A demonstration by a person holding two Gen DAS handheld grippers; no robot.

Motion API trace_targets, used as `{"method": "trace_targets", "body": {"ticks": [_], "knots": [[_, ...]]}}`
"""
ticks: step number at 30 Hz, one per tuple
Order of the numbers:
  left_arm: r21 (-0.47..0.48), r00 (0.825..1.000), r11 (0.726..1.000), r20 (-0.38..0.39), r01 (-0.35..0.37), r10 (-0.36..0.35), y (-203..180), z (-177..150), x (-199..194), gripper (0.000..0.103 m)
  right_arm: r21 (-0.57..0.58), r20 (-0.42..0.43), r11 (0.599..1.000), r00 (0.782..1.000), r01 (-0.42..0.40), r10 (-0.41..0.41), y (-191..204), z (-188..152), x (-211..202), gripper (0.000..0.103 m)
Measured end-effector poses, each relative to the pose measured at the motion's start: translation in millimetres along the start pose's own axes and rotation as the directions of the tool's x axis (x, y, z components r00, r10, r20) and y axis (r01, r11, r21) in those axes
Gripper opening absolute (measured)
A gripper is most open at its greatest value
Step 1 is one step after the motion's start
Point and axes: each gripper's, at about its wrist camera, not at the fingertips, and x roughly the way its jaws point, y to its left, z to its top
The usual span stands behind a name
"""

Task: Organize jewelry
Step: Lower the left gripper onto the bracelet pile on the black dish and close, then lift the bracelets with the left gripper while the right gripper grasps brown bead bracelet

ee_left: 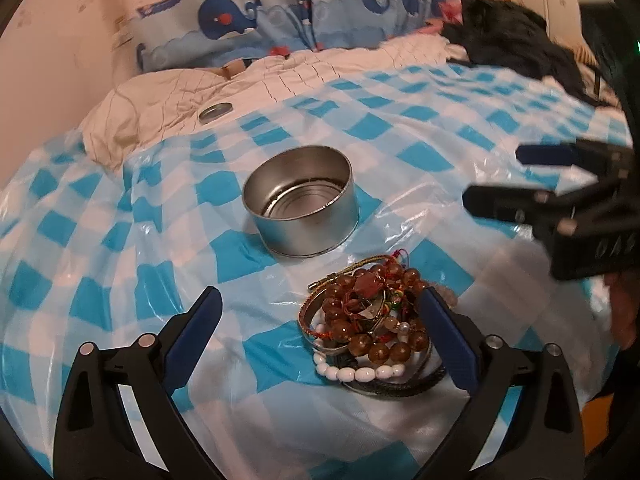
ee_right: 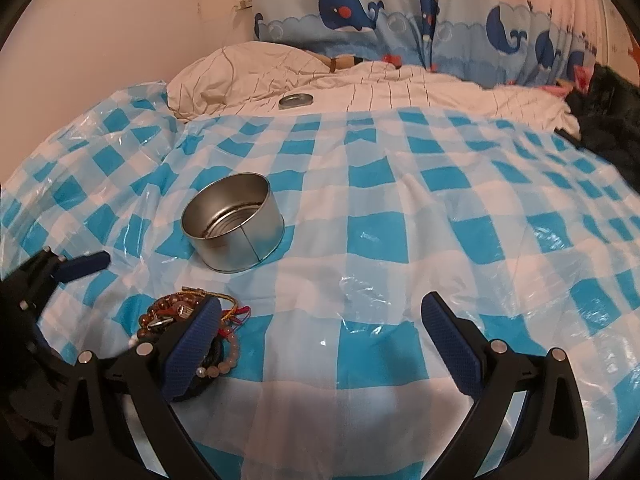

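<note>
While a blue-and-white checked plastic sheet [ee_left: 400, 128] covers the bed, a heap of jewelry [ee_left: 372, 324] lies on it near the camera: brown beads, white beads, bangles and dark cords tangled together. Beyond it stands an empty round metal tin [ee_left: 302, 204], with its lid [ee_left: 216, 112] farther back on the white quilt [ee_left: 168, 100]. The left gripper [ee_left: 320, 336] has jaws wide, the heap between them, against the right-hand finger. The right gripper [ee_right: 320, 340], jaws wide, holds nothing. Whale-print curtains [ee_right: 400, 12] hang behind.

Bed [ee_right: 460, 96] under blue-checked plastic sheet [ee_right: 400, 208], open round tin [ee_left: 302, 208], bracelet heap [ee_left: 372, 320], tin lid [ee_left: 215, 112]
</note>
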Motion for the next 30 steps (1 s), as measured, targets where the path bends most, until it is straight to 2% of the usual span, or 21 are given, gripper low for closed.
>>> {"method": "trace_targets", "body": {"ticks": [3,4,6,9,11,13,16,19,23,28,30], "knots": [[-0.015,0.999,0.999,-0.02,0.033,-0.033,4.4,0.0,5.7,0.063,0.026,-0.003,0.999,1.0,-0.025,0.025,-3.4,2.4,2.2,0.096],[-0.029,0.998,0.998,-0.021,0.053,-0.054,7.7,0.3,6.2,0.058,0.032,-0.003,0.999,0.999,-0.032,0.032,-3.3,3.3,2.5,0.096],[-0.068,0.996,0.994,-0.015,0.087,-0.088,14.2,1.6,6.4,0.039,0.04,-0.004,0.998,0.999,-0.043,0.043,-2.8,5.2,3.5,0.096],[-0.074,0.993,0.99,-0.019,0.117,-0.118,16.2,3.2,7.2,0.02,0.041,-0.01,0.998,0.999,-0.053,0.053,-1.3,6.9,6.2,0.096],[-0.064,0.991,0.99,-0.034,0.126,-0.129,14.1,3.0,9.3,0.012,0.046,-0.017,0.997,0.998,-0.061,0.062,-1.2,7.2,7.8,0.096],[-0.077,0.987,0.985,-0.039,0.154,-0.157,15.3,3.0,9.3,0.012,0.058,-0.022,0.996,0.997,-0.074,0.076,-1.4,7.4,8.4,0.096],[-0.159,0.973,0.961,-0.019,0.226,-0.231,26.7,3.9,7.2,0.012,0.063,-0.024,0.995,0.996,-0.083,0.085,-1.1,6.8,8.1,0.096],[-0.266,0.95,0.914,0.026,0.306,-0.311,44.7,3.2,3.3,0.012,0.064,-0.032,0.993,0.995,-0.095,0.098,0.2,5.9,8.9,0.096],[-0.372,0.913,0.835,0.112,0.405,-0.392,66.1,1.7,-3.8,0.012,0.053,-0.045,0.993,0.993,-0.109,0.111,4.3,4.3,11.3,0.096],[-0.436,0.885,0.771,0.207,0.464,-0.416,85.1,3.7,-15.0,0.012,0.008,-0.068,0.991,0.988,-0.136,0.137,16.4,0.6,14.7,0.096],[-0.445,0.886,0.766,0.228,0.465,-0.405,90.9,4.8,-20.3,0.012,-0.023,-0.075,0.989,0.986,-0.148,0.146,24.2,-1.4,16.4,0.096]]}}
